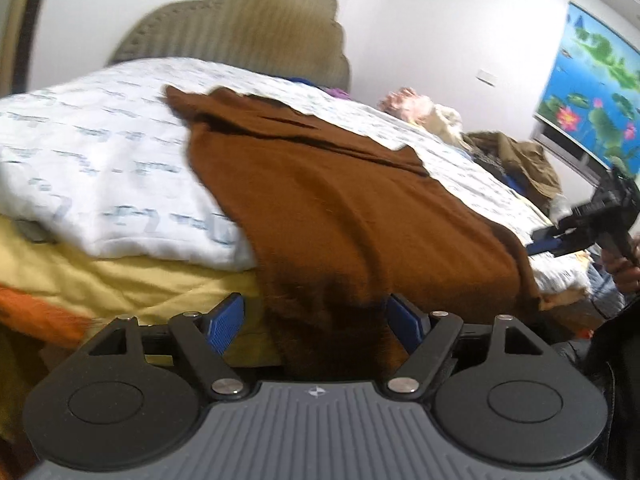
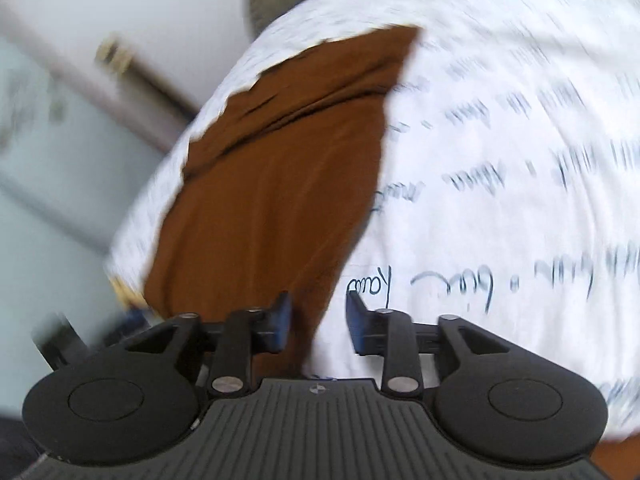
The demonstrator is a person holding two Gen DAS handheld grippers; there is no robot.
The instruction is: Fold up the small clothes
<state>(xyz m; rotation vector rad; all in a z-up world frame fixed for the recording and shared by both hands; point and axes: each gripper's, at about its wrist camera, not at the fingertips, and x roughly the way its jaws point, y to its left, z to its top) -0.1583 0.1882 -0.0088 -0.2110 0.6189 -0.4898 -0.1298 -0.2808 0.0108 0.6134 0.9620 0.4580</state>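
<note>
A brown garment point(image 1: 340, 200) lies spread over the bed's white printed sheet point(image 1: 100, 140), and its near end hangs over the bed edge. My left gripper point(image 1: 316, 324) is open wide at that edge; the hanging brown cloth sits between its blue pads point(image 1: 228, 324) without being pinched. In the right wrist view the same brown garment point(image 2: 280, 184) runs away from me over the white sheet point(image 2: 500, 160). My right gripper point(image 2: 319, 326) is open above the garment's near corner, with a clear gap between the pads. It also appears as the right gripper point(image 1: 560, 236) at the bed's right side, held by a hand point(image 1: 624, 268).
A padded beige headboard point(image 1: 240, 28) stands behind the bed. A pile of other clothes point(image 1: 512, 152) lies at the far right of the mattress. A yellow blanket point(image 1: 120, 276) and orange cloth point(image 1: 36, 312) hang below the sheet. A lotus picture point(image 1: 596, 80) is on the wall.
</note>
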